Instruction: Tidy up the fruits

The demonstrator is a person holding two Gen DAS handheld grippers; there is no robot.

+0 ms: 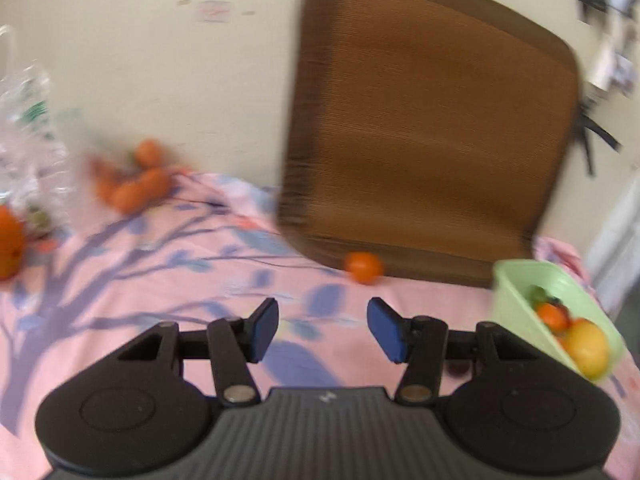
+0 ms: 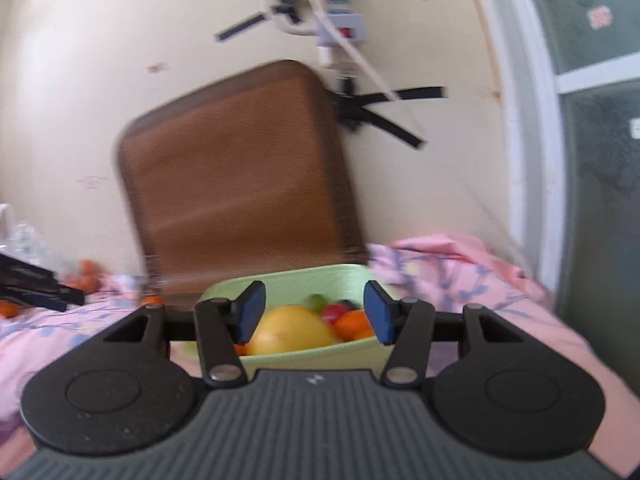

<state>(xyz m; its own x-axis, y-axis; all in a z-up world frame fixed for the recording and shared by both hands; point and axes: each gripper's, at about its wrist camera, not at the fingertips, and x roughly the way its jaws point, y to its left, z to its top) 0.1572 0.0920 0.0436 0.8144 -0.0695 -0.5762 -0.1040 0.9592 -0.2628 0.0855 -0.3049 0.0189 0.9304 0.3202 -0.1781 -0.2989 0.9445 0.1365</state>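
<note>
A light green basket point(image 1: 516, 280) sits at the right of the pink cloth, holding a yellow fruit point(image 1: 588, 346), small oranges and a green fruit. It also shows in the right wrist view point(image 2: 340, 354), with the yellow fruit point(image 2: 292, 330) in front. A lone orange point(image 1: 364, 267) lies by the brown cushion. A cluster of oranges point(image 1: 136, 184) lies at the far left, and one more orange point(image 1: 8, 244) at the left edge. My left gripper point(image 1: 323, 330) is open and empty above the cloth. My right gripper point(image 2: 314, 312) is open and empty, just before the basket.
A brown cushion point(image 1: 432, 128) leans against the cream wall behind the basket. A clear plastic bag point(image 1: 28, 128) stands at the far left. The left gripper's black body point(image 2: 36, 282) shows at the left of the right wrist view. A window frame point(image 2: 532, 160) is at the right.
</note>
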